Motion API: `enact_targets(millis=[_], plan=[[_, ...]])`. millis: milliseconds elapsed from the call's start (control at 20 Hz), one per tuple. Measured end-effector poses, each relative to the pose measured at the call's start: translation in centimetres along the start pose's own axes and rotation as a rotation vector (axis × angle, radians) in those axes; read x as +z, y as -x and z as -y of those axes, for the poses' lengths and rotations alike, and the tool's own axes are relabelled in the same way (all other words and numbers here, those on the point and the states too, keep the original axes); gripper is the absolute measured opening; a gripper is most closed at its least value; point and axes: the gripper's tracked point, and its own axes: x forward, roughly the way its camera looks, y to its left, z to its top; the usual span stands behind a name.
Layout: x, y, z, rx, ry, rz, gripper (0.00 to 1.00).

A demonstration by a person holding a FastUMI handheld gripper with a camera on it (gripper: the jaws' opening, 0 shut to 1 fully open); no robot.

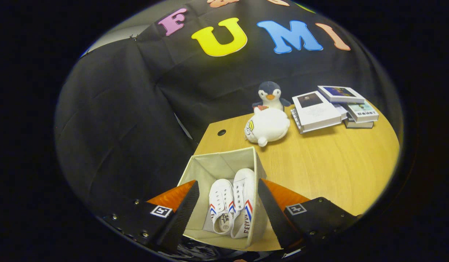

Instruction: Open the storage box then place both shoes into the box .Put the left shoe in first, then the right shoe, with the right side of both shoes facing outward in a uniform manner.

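- The storage box (217, 165), a cream fabric box with an open top, stands at the lower centre of the frame, on the near left corner of the wooden table (337, 163).
- Inside the box lie two white canvas shoes side by side, toes pointing away from the camera: the left shoe (221, 205) and the right shoe (243, 200), touching each other. Both have red and blue stripes on the side.
- The gripper (228, 214) hangs above the box with its jaws spread wide; they hold nothing. The two shoes are seen between the fingers (184, 211), lower down in the box.
- Beyond the box, in the middle of the frame, a white plush toy (267, 125) lies on the table, and a penguin plush (270, 95) stands just behind it.
- At the upper right of the table there is a pile of books (333, 107), some leaning on others.
- A small round hole (221, 132) is in the table top, to the left of the white plush toy.
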Motion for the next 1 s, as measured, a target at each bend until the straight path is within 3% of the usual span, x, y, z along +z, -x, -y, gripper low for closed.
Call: enact_targets(millis=[500, 1000], plan=[[7.4, 7.1, 3.0, -0.036, 0.207, 0.22, 0.98], [12.8, 17.0, 11.9, -0.275, 0.341, 0.488, 0.98]])
